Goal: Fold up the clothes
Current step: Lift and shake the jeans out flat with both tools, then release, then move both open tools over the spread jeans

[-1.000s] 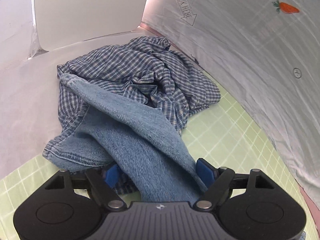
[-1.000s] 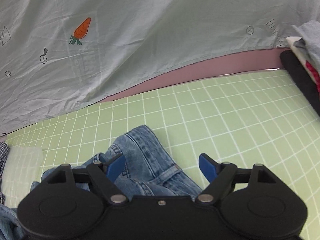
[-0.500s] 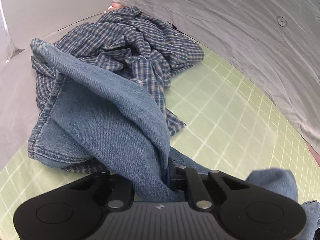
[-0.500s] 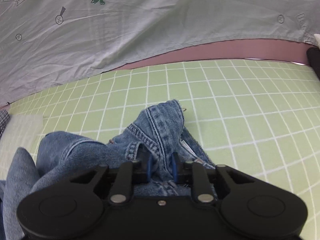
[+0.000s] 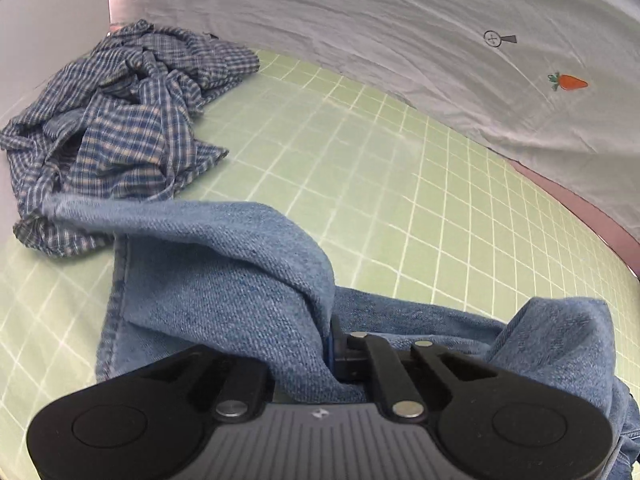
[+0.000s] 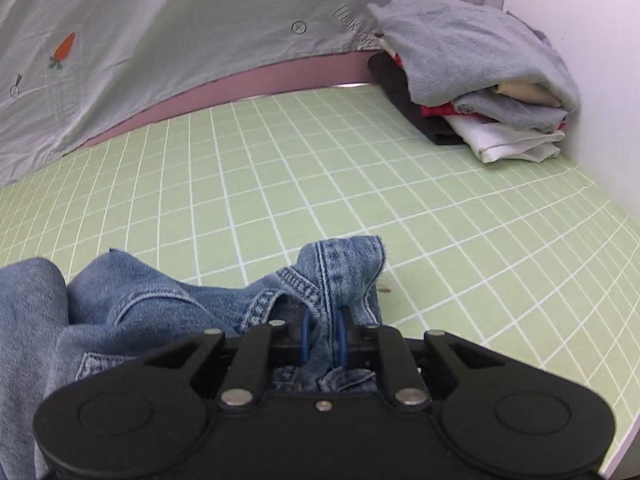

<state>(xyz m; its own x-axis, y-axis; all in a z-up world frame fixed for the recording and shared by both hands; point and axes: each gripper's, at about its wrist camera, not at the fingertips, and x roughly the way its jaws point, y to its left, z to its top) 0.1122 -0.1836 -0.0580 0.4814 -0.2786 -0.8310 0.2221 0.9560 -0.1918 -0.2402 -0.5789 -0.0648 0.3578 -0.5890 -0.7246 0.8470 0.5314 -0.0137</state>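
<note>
The right gripper (image 6: 323, 340) has its blue pads pressed together on a seamed edge of the jeans (image 6: 168, 312), near what looks like the waistband, and the left gripper (image 5: 328, 344) is clamped on a plainer fold of the same denim, its pads mostly buried in cloth. Outward from those two grips, the jeans lie bunched on the green grid mat (image 6: 360, 184), one end trailing up to the crumpled plaid shirt (image 5: 120, 120), whose near edge it seems to touch or overlap. Far from the jeans, at the mat's back corner by the wall, sits a stack of folded clothes (image 6: 480, 88); the pale printed sheet (image 5: 400, 40) hangs behind the mat. The risk I see: dragging the jeans could pull the shirt along where the two meet, and each grip catches only a narrow bunch, so heavy denim could slip out or spread crookedly.
</note>
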